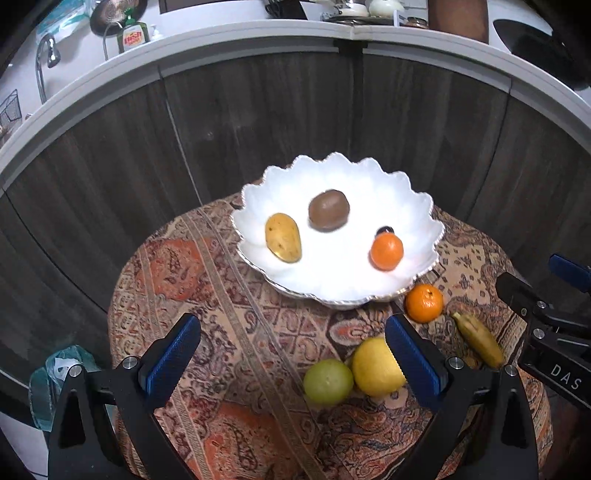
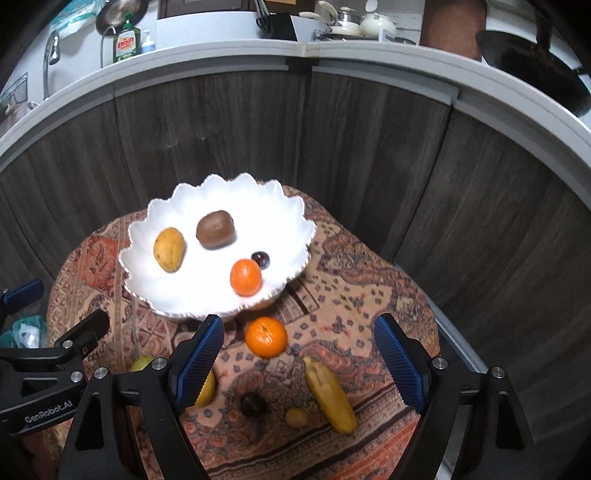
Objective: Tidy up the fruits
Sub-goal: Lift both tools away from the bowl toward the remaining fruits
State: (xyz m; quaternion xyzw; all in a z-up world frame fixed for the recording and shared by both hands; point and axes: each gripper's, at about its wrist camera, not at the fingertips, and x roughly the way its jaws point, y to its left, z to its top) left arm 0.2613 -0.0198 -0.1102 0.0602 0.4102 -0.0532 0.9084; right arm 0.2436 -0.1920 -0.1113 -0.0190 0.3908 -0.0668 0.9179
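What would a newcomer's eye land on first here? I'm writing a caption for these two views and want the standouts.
First the white scalloped bowl at the far side of the patterned tablecloth, holding a kiwi, a yellow mango-like fruit, an orange and a small dark fruit. Next, the loose fruit on the cloth in front: a second orange, a banana, a lemon and a green fruit. Both tools, left and right, hang open above them.

I'm in a home kitchen: at eleven o'clock a tap [image 2: 51, 55] and green dish soap bottle [image 2: 126, 42] stand on the pale counter [image 2: 221, 53], pots [image 2: 347, 22] sit at twelve, dark wood cabinet doors [image 2: 369, 147] below
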